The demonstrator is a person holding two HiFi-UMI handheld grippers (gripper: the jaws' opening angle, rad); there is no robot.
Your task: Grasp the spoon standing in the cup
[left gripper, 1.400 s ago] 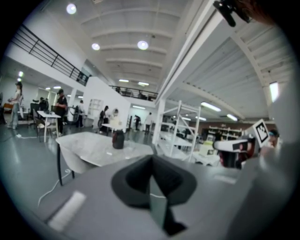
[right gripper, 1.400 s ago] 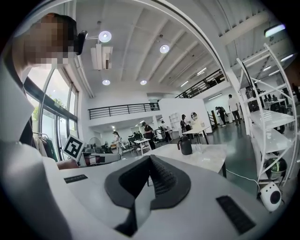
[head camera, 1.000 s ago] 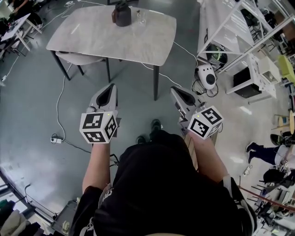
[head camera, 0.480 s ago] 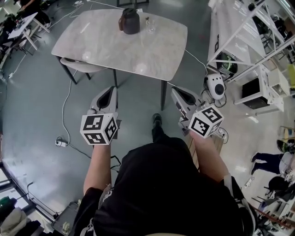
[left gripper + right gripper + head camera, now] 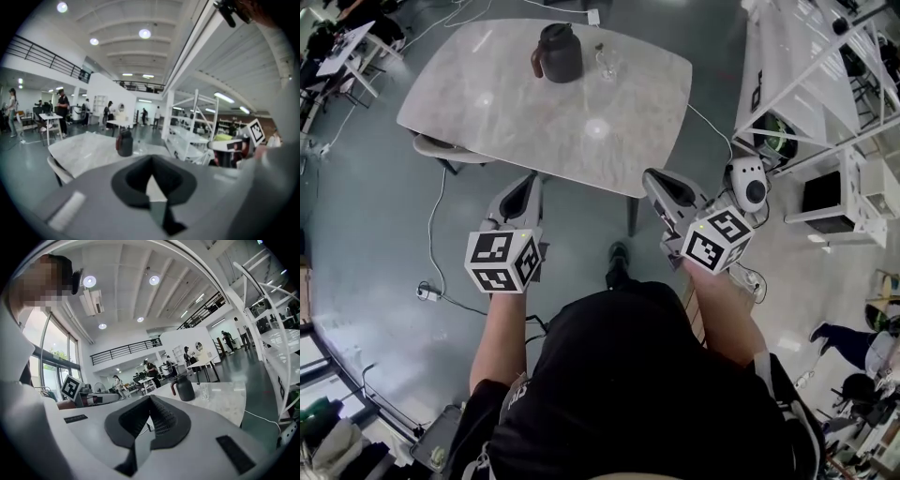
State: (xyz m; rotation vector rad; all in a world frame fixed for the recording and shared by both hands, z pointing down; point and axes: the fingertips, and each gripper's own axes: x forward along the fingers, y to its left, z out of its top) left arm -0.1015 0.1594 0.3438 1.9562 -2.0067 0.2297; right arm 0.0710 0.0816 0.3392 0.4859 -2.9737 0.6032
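Observation:
A clear glass cup [image 5: 607,65] stands at the far side of the marble table [image 5: 525,112], with a thin spoon [image 5: 601,50] upright in it. A dark jug [image 5: 557,52] stands just left of the cup. My left gripper [image 5: 529,177] and right gripper [image 5: 652,176] are both shut and empty, held side by side at the table's near edge, well short of the cup. In the left gripper view the jug [image 5: 124,143] shows beyond the closed jaws. From the right gripper view the jug [image 5: 183,387] and the cup [image 5: 205,391] are far ahead.
A chair [image 5: 442,148] is tucked under the table's left side. White metal shelving [image 5: 825,75] and a white device [image 5: 748,184] on the floor stand to the right. A cable and a power strip [image 5: 425,292] lie on the floor at the left. Several people stand in the background.
The table, jug and cup have come nearer as the person walked towards them. Both grippers now reach the table's near edge, still shut.

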